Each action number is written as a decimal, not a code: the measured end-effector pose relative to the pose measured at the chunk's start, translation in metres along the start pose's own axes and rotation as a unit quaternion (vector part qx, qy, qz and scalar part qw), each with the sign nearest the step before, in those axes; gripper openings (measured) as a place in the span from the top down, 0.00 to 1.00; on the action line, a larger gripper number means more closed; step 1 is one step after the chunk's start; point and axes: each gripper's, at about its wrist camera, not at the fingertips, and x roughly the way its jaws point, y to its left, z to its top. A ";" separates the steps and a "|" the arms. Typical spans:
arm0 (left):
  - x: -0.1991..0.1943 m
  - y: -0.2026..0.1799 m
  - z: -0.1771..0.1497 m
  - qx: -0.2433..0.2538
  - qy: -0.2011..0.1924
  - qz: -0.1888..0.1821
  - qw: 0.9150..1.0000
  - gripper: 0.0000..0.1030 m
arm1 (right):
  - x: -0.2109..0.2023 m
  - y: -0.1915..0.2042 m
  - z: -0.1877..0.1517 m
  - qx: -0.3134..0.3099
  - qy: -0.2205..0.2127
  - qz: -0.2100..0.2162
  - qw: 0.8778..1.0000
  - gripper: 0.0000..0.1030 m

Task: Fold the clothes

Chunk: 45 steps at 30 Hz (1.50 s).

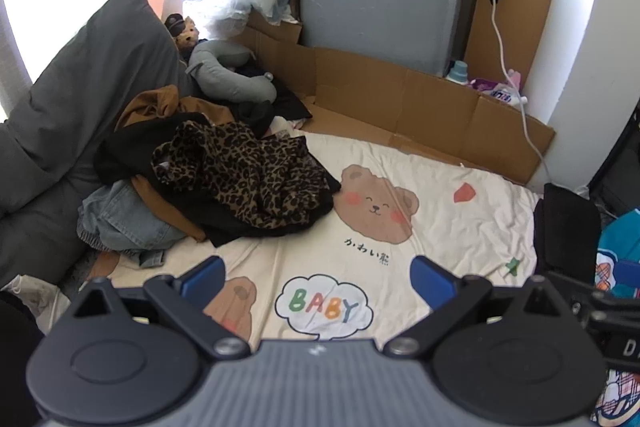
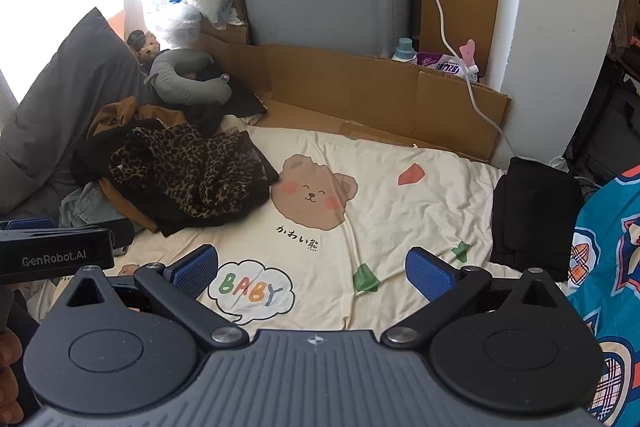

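Both claws (image 1: pixel 316 277) (image 2: pixel 312 267) gape, clothes pile (image 1: pixel 224 179) far-left.

Quick count from my end: two grippers, left (image 1: pixel 318 277) and right (image 2: pixel 312 269), both spread wide. One messy clothes pile (image 1: pixel 224 179) with at least four pieces I can pick out: leopard print (image 1: pixel 248 171), black, brown, denim (image 1: pixel 116 215). One folded black stack (image 2: pixel 536 211). One sheet (image 1: pixel 440 227), two bear prints fully in view. One neck pillow (image 1: pixel 228 75), one teddy (image 1: pixel 186 35), one bottle (image 2: pixel 404 49).
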 end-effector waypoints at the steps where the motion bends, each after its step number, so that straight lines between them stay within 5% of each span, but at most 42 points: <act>1: 0.000 0.000 0.001 0.001 -0.001 0.000 1.000 0.03 | 0.000 0.000 0.001 -0.001 0.001 0.000 1.000 0.01; 45: 0.001 0.003 0.000 0.003 -0.018 -0.013 1.000 0.03 | 0.015 0.009 -0.003 0.040 0.005 0.051 0.998 0.00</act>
